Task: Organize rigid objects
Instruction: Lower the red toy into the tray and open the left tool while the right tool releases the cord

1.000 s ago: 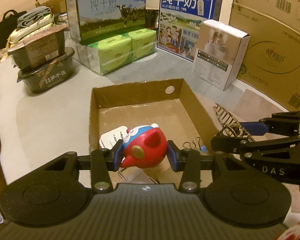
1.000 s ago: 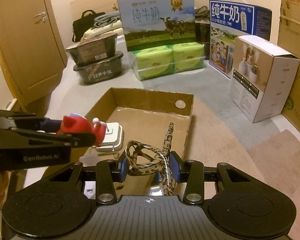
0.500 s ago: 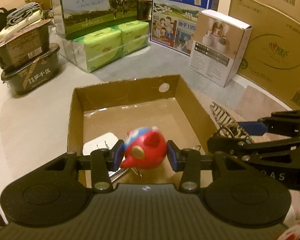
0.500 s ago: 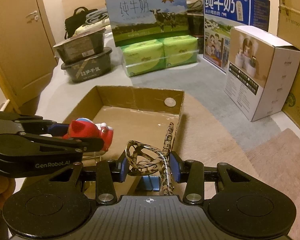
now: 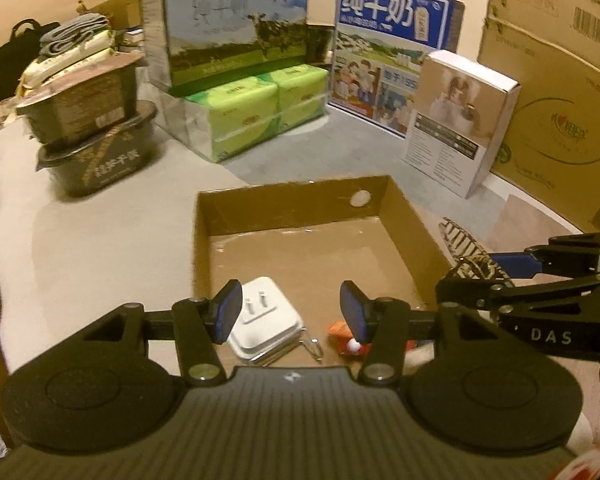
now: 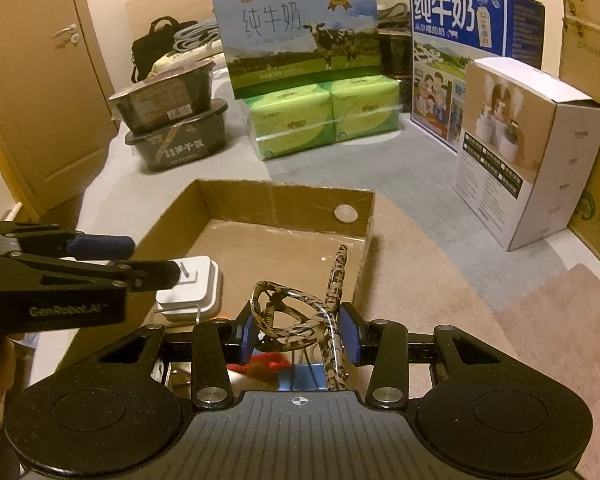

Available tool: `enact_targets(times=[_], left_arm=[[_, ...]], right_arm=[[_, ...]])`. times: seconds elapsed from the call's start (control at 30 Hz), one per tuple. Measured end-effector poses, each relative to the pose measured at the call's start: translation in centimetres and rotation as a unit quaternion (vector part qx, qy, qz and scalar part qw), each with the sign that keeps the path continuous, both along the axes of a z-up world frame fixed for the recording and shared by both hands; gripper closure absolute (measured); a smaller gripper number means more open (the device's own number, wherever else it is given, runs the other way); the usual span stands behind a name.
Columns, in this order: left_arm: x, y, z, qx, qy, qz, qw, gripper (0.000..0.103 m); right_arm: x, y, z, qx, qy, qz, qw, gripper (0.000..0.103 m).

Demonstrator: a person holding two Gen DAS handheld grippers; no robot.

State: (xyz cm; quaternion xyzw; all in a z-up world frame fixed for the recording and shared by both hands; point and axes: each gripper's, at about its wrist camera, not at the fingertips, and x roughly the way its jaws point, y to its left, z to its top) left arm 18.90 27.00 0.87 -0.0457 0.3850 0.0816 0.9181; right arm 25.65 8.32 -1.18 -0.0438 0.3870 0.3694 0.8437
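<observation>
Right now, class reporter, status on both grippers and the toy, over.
Left hand-held gripper open, jaws just opened, empty. Red toy dropped in cardboard box, beside white adapter. Right hand-held gripper shut on patterned hair clip. Nothing blocking.

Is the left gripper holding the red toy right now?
No. The left gripper, whose jaws have just been opening, stands open and empty, while the red toy lies below in the cardboard box.

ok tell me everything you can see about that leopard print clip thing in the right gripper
The hair claw clip looks like hard glossy plastic in a tan and dark leopard pattern, with looped handles and a row of curved teeth visible from the left wrist camera. The right gripper is shut on it, holding it above the near right corner of the cardboard box. Nothing else touches it.
</observation>
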Motion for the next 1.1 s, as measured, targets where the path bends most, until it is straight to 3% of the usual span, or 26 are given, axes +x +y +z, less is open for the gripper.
enact_targets(times=[0.4,0.5,0.53,0.57,0.63,1.1], left_arm=[[-1.4,2.1,-0.3,-0.001,0.000,0.023,0.9997,0.052],[-1.4,2.4,-0.7,-0.002,0.003,0.027,0.9996,0.047],[-1.5,2.5,-0.8,-0.003,0.003,0.029,0.9996,0.042],[-1.6,2.5,-0.8,-0.005,0.003,0.031,0.9995,0.040],[-1.8,2.6,-1.0,-0.010,0.003,0.032,0.9994,0.038],[-5.0,1.4,0.5,-0.018,-0.009,0.042,0.9989,0.014]], right_arm=[[0.8,2.3,0.6,0.015,0.002,0.012,1.000,0.060],[1.3,2.5,0.7,0.037,0.003,0.007,0.999,0.060],[1.5,2.5,0.8,0.039,0.004,0.002,0.999,0.052],[1.6,2.4,0.9,0.044,0.003,-0.003,0.999,0.039],[1.5,2.1,1.0,0.047,-0.001,-0.005,0.999,0.031],[-1.8,-0.7,1.4,0.018,0.004,-0.023,1.000,0.027]])
